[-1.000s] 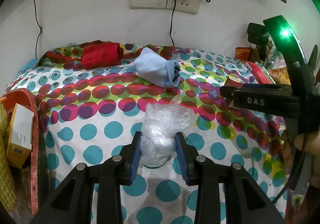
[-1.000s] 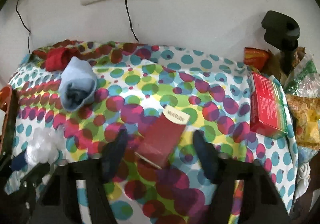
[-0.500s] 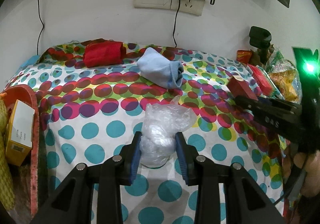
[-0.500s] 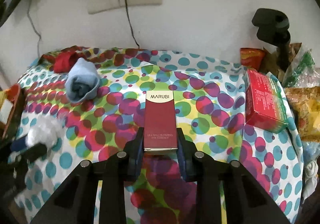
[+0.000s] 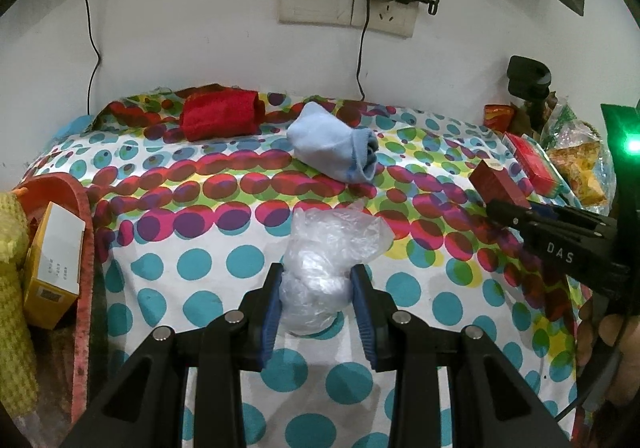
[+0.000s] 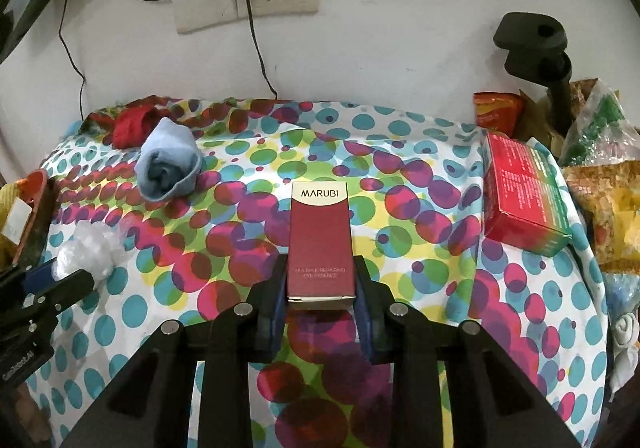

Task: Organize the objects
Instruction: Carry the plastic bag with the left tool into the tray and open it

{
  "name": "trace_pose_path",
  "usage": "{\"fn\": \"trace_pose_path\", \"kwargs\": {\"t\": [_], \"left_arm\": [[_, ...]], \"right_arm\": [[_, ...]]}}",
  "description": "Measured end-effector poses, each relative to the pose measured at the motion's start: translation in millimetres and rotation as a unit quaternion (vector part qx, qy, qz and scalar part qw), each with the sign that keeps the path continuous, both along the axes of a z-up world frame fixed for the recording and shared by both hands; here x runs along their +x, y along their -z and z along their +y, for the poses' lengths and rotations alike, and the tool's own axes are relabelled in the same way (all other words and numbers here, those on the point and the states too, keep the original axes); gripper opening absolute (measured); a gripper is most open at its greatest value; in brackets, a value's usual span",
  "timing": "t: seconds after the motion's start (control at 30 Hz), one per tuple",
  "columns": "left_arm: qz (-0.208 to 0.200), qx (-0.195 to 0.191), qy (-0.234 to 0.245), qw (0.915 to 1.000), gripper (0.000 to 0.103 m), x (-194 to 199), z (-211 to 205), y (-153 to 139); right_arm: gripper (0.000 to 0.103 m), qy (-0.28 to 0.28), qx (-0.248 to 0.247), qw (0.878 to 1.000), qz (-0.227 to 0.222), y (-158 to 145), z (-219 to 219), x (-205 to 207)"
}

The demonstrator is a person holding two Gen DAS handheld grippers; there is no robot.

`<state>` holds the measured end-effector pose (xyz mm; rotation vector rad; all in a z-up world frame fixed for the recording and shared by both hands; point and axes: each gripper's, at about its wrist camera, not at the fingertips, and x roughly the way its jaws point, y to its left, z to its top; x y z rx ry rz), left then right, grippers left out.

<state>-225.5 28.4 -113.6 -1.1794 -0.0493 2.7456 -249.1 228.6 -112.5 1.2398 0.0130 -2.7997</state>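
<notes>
While the left gripper squeezes the plastic bag, the right gripper pinches the red box tight between its fingers.

One crumpled clear plastic bag, near centre. One rolled light-blue sock, far centre. One folded red cloth, far left. Two red cartons: tall maroon MARUBI box, squat red-green box right. One yellow box, left.

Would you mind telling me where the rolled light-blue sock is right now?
The light-blue sock lies on the dotted cloth near the wall, just right of the red cloth roll, beyond the plastic bag; in the right wrist view it sits far left.
</notes>
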Motion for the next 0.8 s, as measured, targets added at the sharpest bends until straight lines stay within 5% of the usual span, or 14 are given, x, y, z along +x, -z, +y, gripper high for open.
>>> {"fn": "trace_pose_path", "kwargs": {"t": [0.6,0.8], "left_arm": [[0.006,0.013,-0.049,0.9987,0.035,2,-15,-2],[0.043,0.012,-0.052,0.9976,0.035,13,-16,-10]], "right_arm": [[0.028,-0.004,0.016,1.0,0.004,-5,-10,-3],[0.028,0.013,-0.009,1.0,0.005,-6,3,-3]]}}
